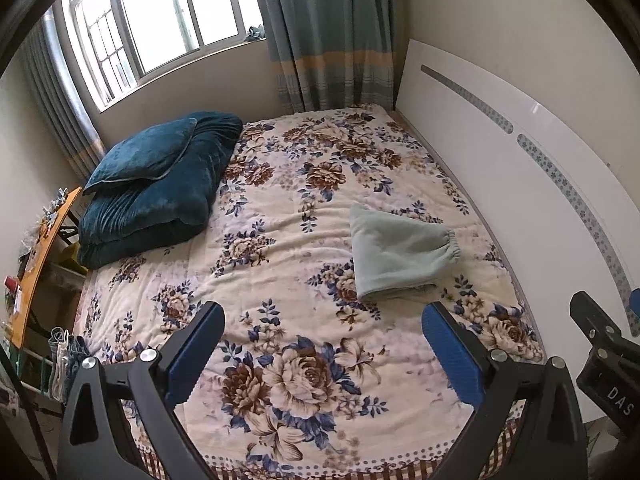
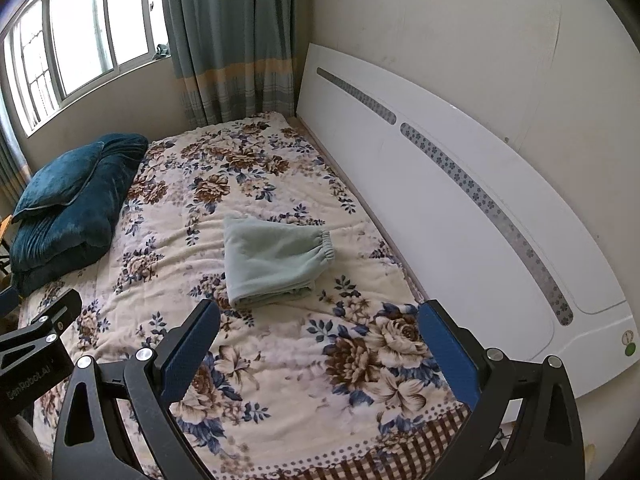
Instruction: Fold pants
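Pants (image 1: 396, 256) look already folded into a compact stack on the floral bedspread (image 1: 280, 360) near the headboard (image 1: 500, 184), w/ left gripper (image 1: 324, 344) & right gripper (image 2: 320, 344) both spread wide, empty, hovering well clear, so prob nothing left but maybe a tidy

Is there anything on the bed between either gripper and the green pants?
Nothing visible. Only bare floral blanket lies between the open left gripper or right gripper and the folded pants. The blue bedding sits well off to the left.
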Available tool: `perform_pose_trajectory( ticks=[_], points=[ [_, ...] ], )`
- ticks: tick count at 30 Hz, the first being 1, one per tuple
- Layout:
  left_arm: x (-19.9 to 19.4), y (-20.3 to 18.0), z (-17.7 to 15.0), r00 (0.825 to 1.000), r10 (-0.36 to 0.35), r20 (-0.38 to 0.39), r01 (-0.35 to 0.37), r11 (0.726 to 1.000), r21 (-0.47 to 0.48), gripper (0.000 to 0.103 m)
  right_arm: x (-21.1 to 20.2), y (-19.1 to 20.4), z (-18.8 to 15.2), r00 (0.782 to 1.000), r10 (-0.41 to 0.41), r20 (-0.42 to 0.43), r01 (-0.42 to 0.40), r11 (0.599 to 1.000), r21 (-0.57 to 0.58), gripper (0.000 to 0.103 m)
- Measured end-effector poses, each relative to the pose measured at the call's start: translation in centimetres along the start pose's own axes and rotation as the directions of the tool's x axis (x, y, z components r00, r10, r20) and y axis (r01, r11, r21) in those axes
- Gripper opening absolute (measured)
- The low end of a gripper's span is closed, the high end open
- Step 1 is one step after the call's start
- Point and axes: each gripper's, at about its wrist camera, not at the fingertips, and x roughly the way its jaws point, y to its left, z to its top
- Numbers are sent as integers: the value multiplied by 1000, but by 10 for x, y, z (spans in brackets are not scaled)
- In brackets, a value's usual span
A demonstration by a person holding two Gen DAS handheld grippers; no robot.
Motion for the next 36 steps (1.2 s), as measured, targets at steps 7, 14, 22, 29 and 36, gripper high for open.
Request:
perform_pose_trajectory(
  ticks=[7,14,22,29,36],
  points=[
    [1,0,1,1000,4,3,-4,1000,-2,101,1,1,-2,1000,-2,-2,2,1000,-1,101],
    [0,-1,2,1000,5,5,-5,1000,0,101,7,1,2,1000,8,-6,-8,1000,-5,101],
    [0,-3,3,1000,7,6,-8,1000,3,101,14,1,4,1000,22,-7,-22,1000,-5,101],
    [-1,-3,3,1000,8,8,-8,1000,2,101,15,1,6,1000,23,-9,-23,1000,-6,101],
    [0,-4,2,1000,-1,-1,1,1000,5,101,15,0,1,1000,19,-8,-19,1000,-5,101]
  ],
)
